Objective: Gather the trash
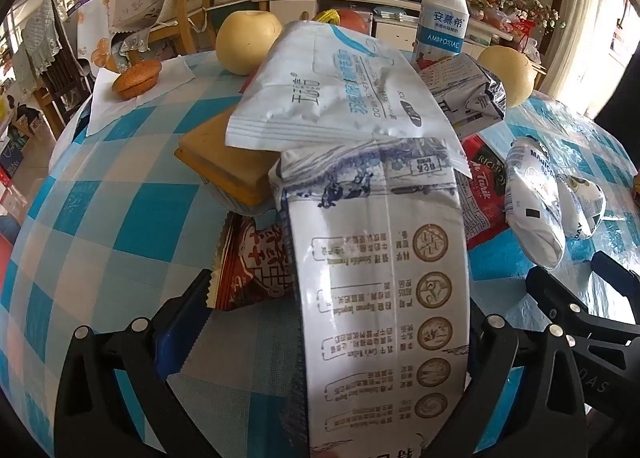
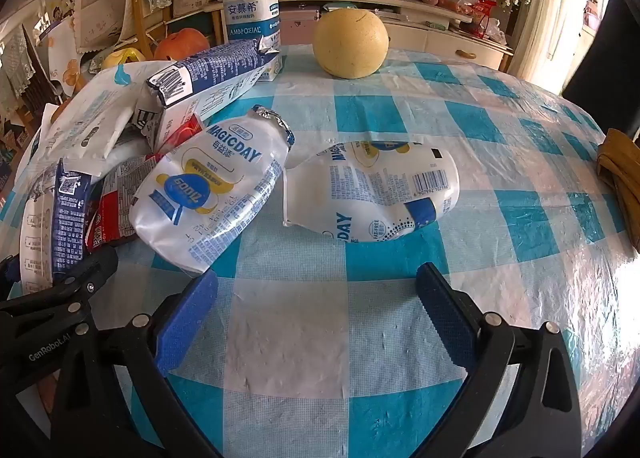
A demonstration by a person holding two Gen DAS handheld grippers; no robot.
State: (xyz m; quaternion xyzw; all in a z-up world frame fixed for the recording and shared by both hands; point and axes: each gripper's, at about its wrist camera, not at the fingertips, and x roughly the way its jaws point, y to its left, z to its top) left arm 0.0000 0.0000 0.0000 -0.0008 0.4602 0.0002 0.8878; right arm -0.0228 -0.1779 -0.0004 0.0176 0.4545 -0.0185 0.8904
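In the left wrist view a long white printed wrapper point(image 1: 380, 298) lies on the checked tablecloth between the fingers of my open left gripper point(image 1: 336, 298); the left pad point(image 1: 180, 330) stands clear of it. Beside the wrapper lie a red snack wrapper point(image 1: 256, 266), a white pouch point(image 1: 340, 90) and a red packet point(image 1: 480, 194). My right gripper point(image 2: 318, 274) is open over bare cloth. Two crushed white MAGICDAY bottles point(image 2: 208, 194) point(image 2: 380, 194) lie just ahead of it. A crushed blue-and-white carton point(image 2: 200, 86) rests behind them.
An upright yogurt bottle point(image 2: 252, 6) and a yellow pear point(image 2: 350, 44) stand at the far side. Another pear point(image 1: 248, 42), a small cake point(image 1: 136, 78) on a napkin and a sandwich biscuit point(image 1: 224, 162) sit to the left. Chairs and shelves lie beyond the table point(image 2: 520, 178).
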